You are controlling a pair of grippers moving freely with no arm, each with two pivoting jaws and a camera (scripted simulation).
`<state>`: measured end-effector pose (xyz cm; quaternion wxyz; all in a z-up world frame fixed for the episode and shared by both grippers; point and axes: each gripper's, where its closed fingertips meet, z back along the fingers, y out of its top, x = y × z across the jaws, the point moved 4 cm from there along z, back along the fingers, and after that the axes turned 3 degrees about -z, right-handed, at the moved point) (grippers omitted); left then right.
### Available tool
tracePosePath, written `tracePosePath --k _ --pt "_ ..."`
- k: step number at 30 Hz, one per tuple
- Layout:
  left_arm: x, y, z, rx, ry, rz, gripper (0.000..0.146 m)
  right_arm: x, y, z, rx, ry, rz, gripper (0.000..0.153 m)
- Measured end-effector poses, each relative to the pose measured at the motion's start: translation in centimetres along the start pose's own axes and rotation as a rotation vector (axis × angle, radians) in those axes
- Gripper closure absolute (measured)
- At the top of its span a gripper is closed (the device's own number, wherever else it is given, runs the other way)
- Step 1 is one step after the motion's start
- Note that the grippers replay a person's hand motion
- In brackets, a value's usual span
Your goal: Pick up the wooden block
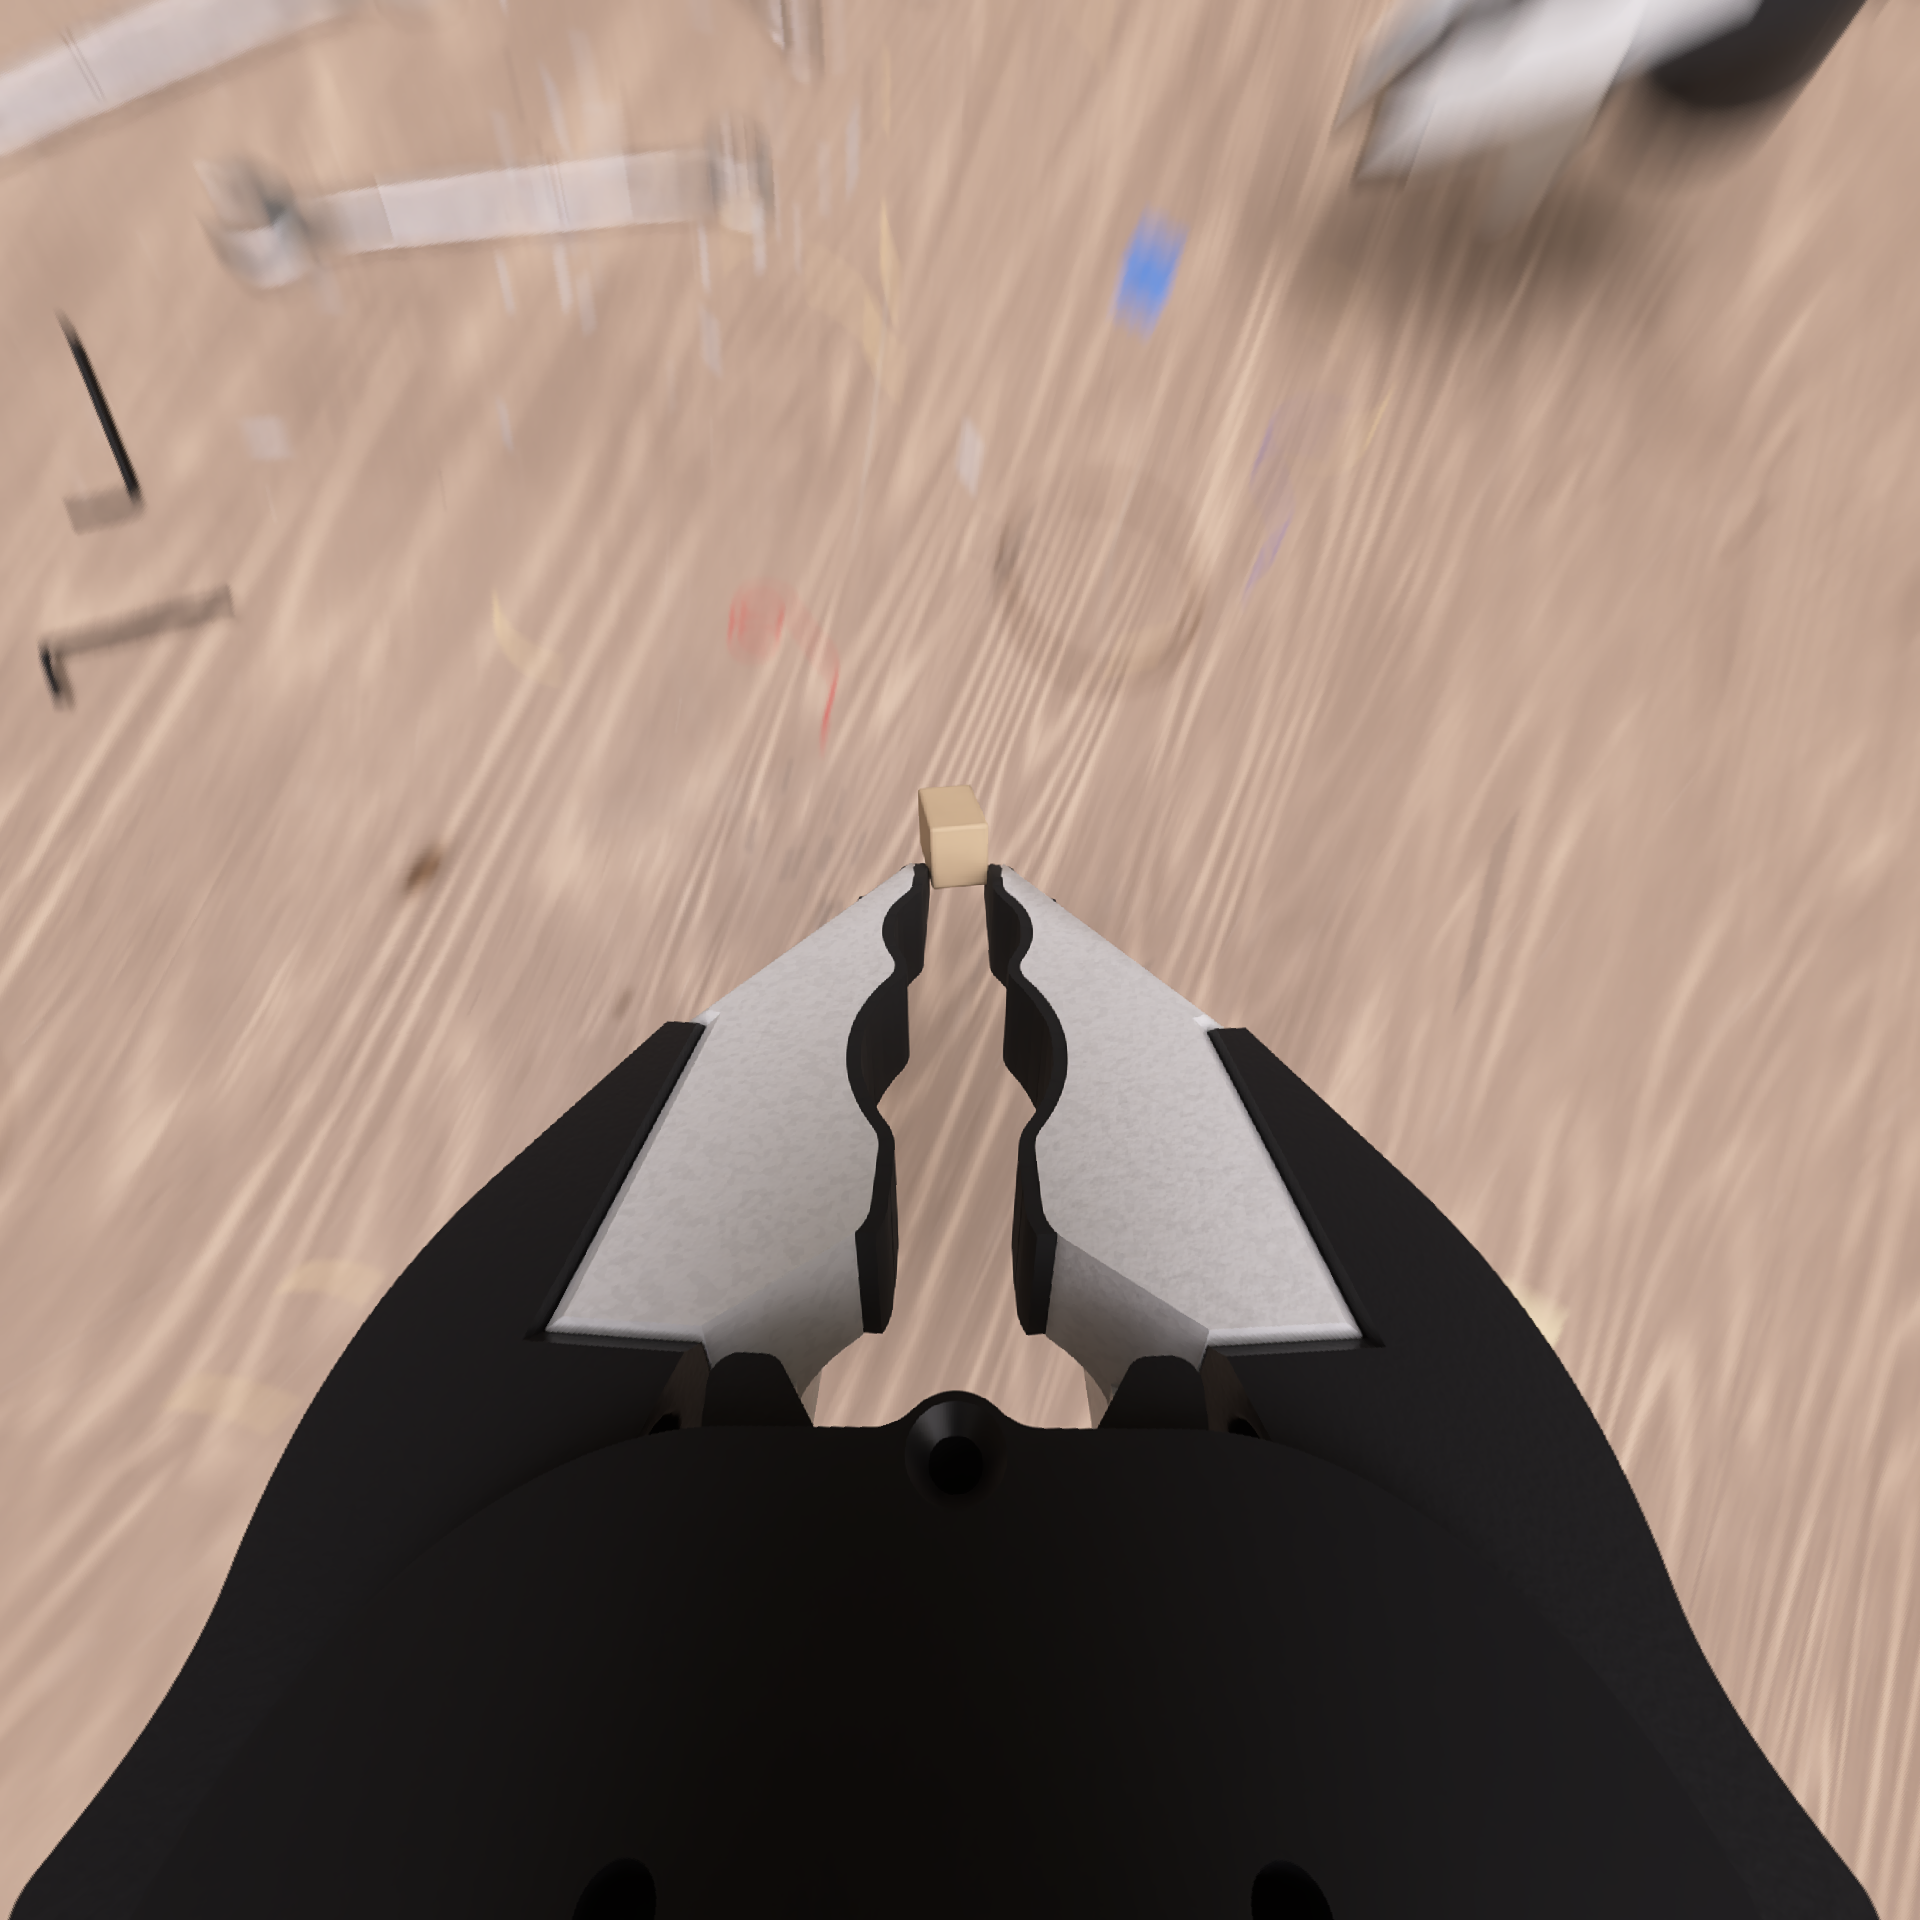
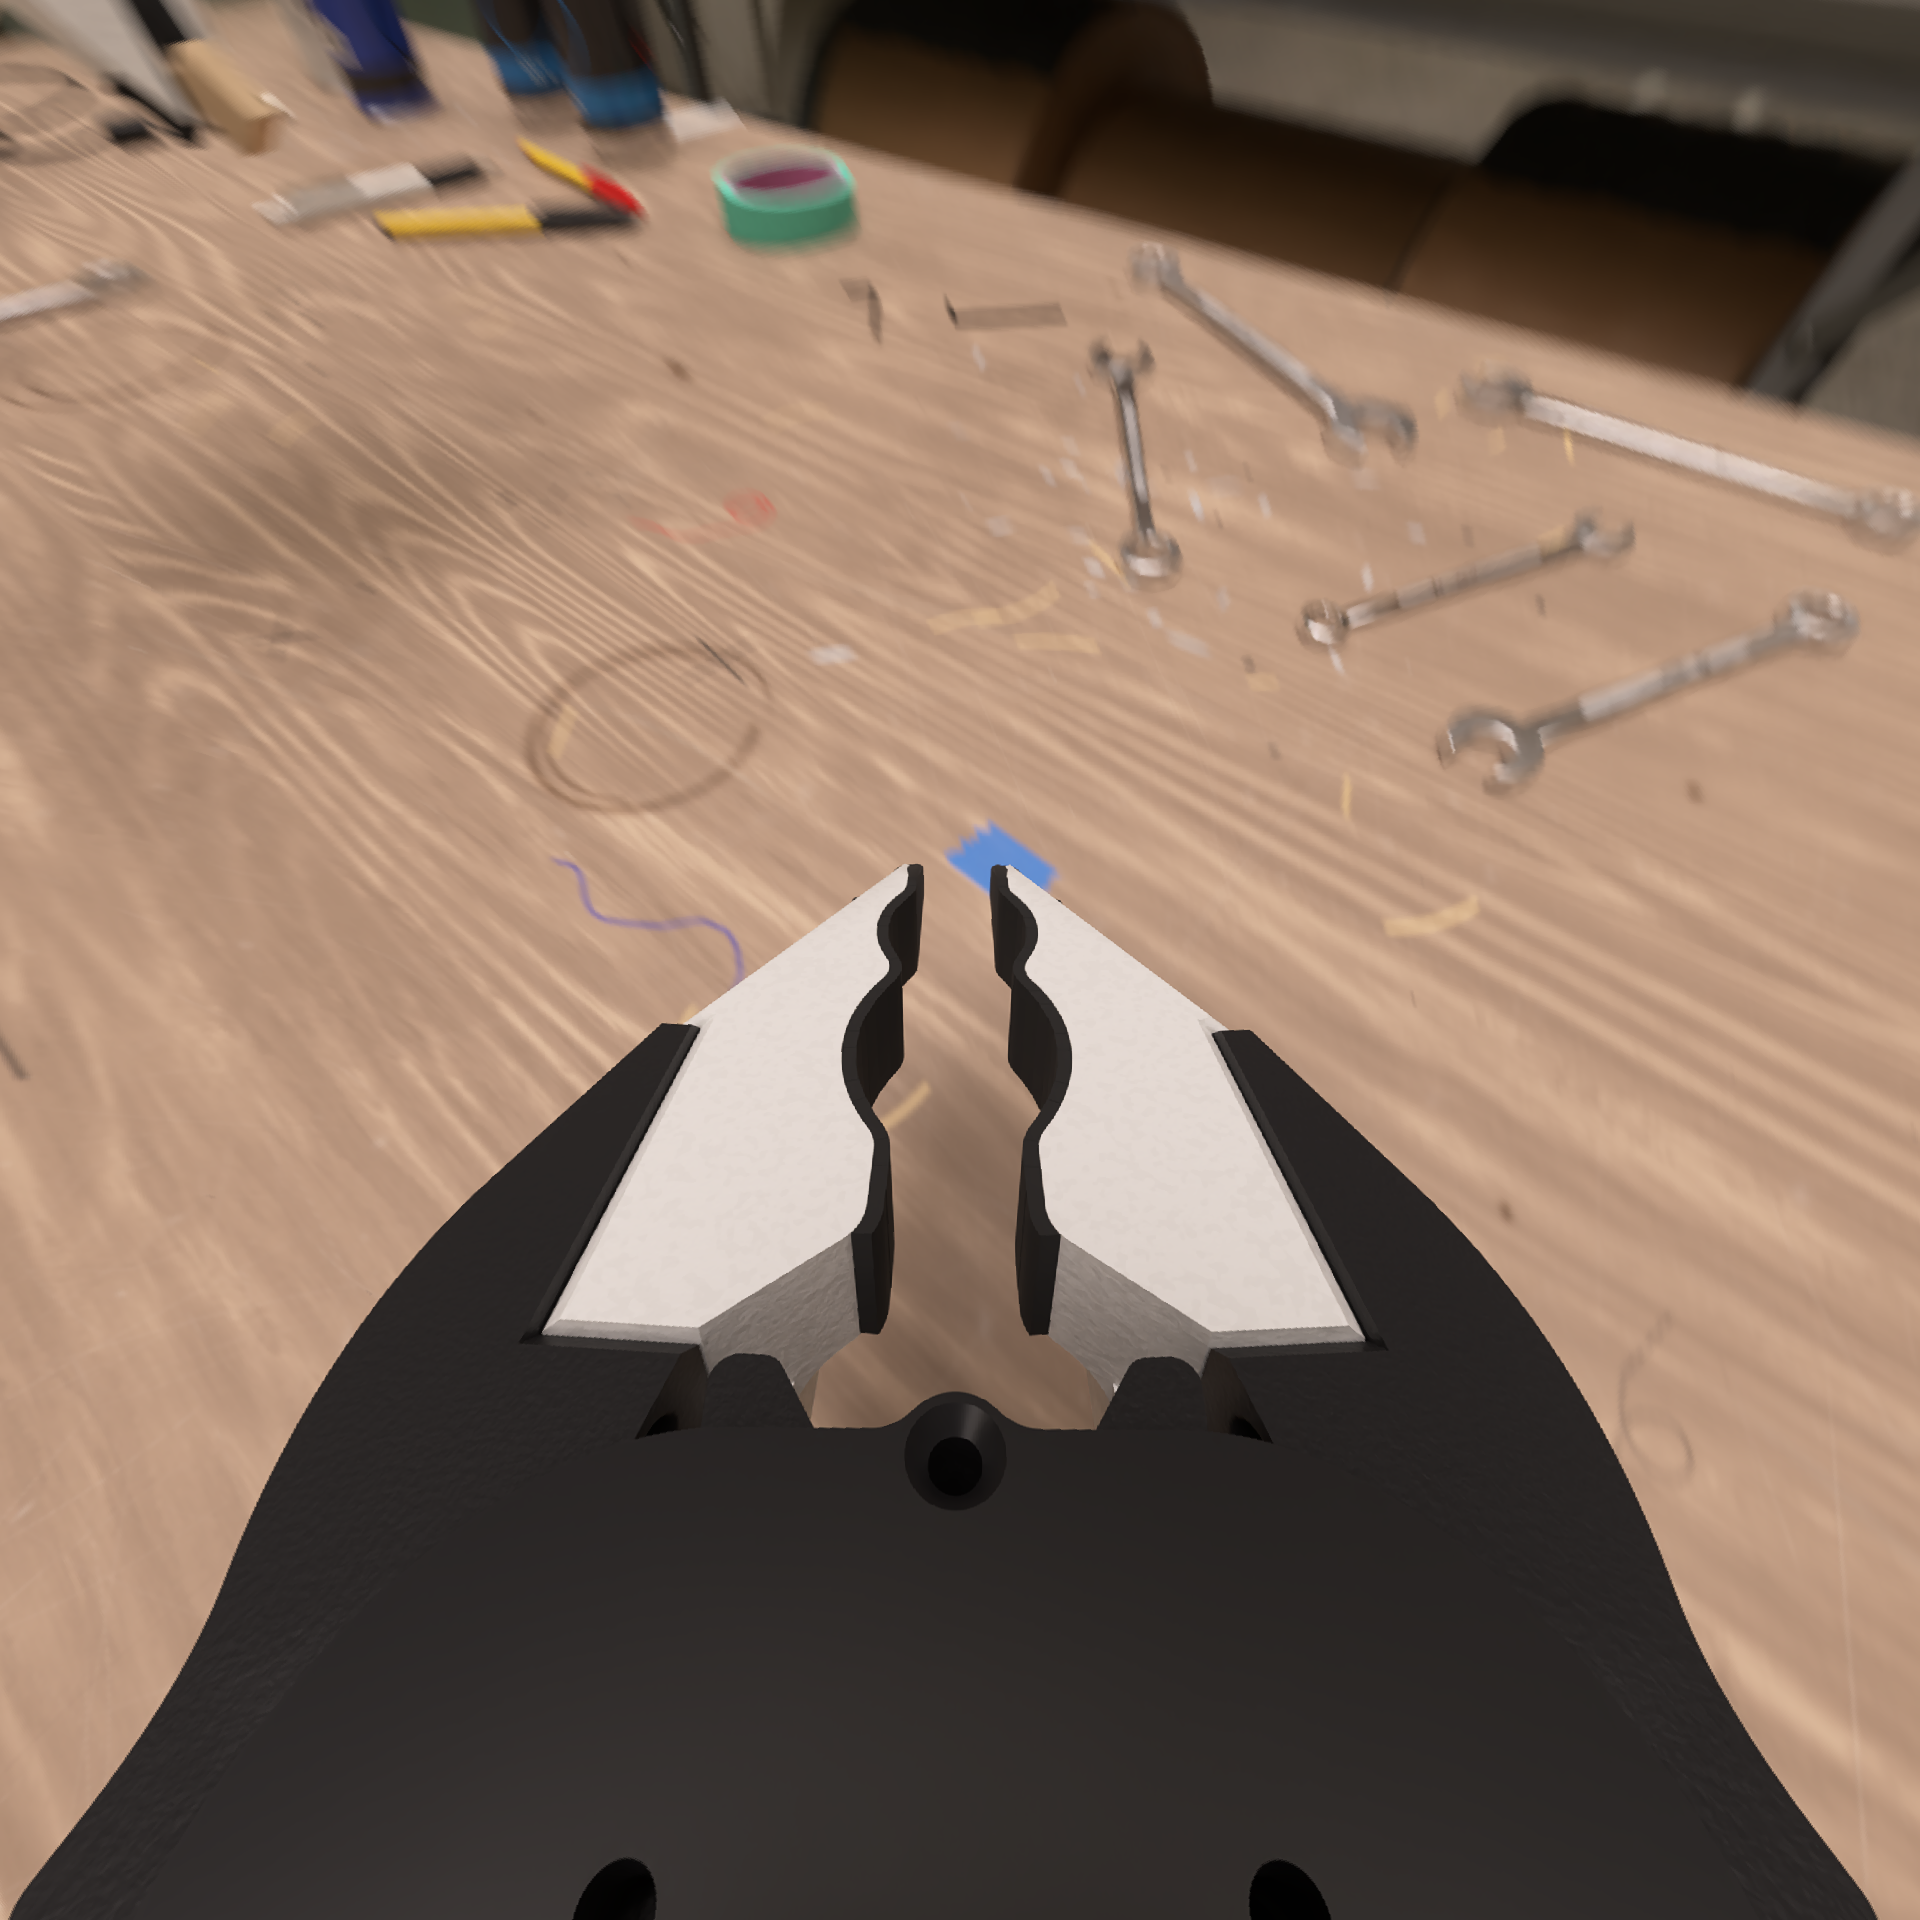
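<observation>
The wooden block [image 1: 954,840] is a small pale tan cube in the left wrist view. My left gripper [image 1: 954,875] is shut on the wooden block and pinches it between its fingertips [image 1: 906,883]. The block sticks out just past the tips. The wooden table [image 1: 1455,935] behind it is smeared with blur. My right gripper [image 2: 956,883] is over the table [image 2: 312,1039] with its jaws a narrow gap apart and nothing between them. The block does not show in the right wrist view.
Several wrenches [image 2: 1642,691] lie at the right of the right wrist view. A green tape roll [image 2: 787,195], pens [image 2: 499,220] and a blue tape scrap [image 2: 997,857] also lie there. In the left wrist view, blurred wrenches [image 1: 499,208] and a white-and-black shape [image 1: 1558,83] show.
</observation>
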<state>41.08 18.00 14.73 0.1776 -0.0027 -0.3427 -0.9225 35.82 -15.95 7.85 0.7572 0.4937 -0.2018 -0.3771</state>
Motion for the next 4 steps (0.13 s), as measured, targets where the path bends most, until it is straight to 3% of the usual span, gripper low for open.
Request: tracePosePath --k 2,4 --pt "1.5 3.3 0.3 0.282 -0.049 0.104 0.136 -1.1 1.7 0.1 0.109 0.067 0.055 0.138" --pt "3.1 5.6 0.0 0.456 -0.122 0.185 0.136 -2.6 3.9 0.2 0.244 0.137 0.120 0.137"
